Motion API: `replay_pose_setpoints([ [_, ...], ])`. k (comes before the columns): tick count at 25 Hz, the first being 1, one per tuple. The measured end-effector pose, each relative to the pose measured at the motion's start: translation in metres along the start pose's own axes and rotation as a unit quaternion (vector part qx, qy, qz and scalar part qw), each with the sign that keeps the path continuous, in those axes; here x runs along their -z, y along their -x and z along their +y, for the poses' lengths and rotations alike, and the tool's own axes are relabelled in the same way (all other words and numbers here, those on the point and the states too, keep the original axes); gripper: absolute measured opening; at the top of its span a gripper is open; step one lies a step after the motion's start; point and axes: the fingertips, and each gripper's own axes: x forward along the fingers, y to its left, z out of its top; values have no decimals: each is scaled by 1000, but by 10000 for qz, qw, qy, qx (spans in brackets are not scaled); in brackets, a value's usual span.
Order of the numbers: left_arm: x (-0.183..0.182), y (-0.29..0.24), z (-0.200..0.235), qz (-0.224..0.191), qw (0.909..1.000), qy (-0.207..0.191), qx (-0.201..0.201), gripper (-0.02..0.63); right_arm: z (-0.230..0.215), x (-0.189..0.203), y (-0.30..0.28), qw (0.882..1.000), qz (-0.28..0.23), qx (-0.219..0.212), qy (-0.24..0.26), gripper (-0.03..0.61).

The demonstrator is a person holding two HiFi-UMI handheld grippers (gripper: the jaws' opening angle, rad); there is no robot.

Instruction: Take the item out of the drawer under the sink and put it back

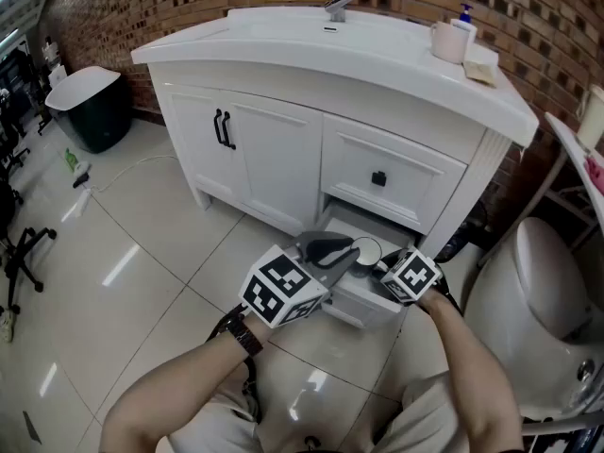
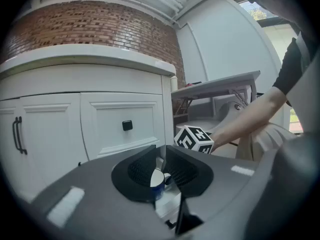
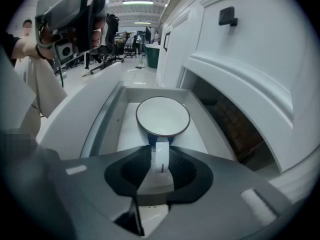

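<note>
White mug handle (image 3: 161,168) sat clamped between the fingers (image 3: 136,168) of my right gripper (image 3: 161,152), the mug (image 3: 163,116) standing at 12 o'clock in the open drawer (image 3: 102,119) under the sink counter (image 1: 283,41). My left gripper (image 2: 159,165) hung at 10 o'clock, fingers slightly apart, holding nothing.

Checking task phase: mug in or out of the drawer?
In: mug stands upright between the open drawer's walls, right gripper shut on its handle.
</note>
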Motion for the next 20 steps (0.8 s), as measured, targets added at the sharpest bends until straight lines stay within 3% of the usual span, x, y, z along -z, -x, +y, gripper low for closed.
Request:
replay_pose_setpoints([
  [6,-6,-3,-1,-66,10000,-5,70,64,4,-6,7,9990,-135,-198,-375,67],
  [12,-13,-8,-9,-172,9998,-41,135,63,11,-27,51,9879,-1145,-434,-953,66],
  [16,-20,-4,-7,-277,9995,-123,32,63,14,-37,103,9805,-1742,-239,-878,66],
  [20,-12,0,0,-146,9993,-356,-39,63,18,-32,136,9826,-1701,8,-753,66],
])
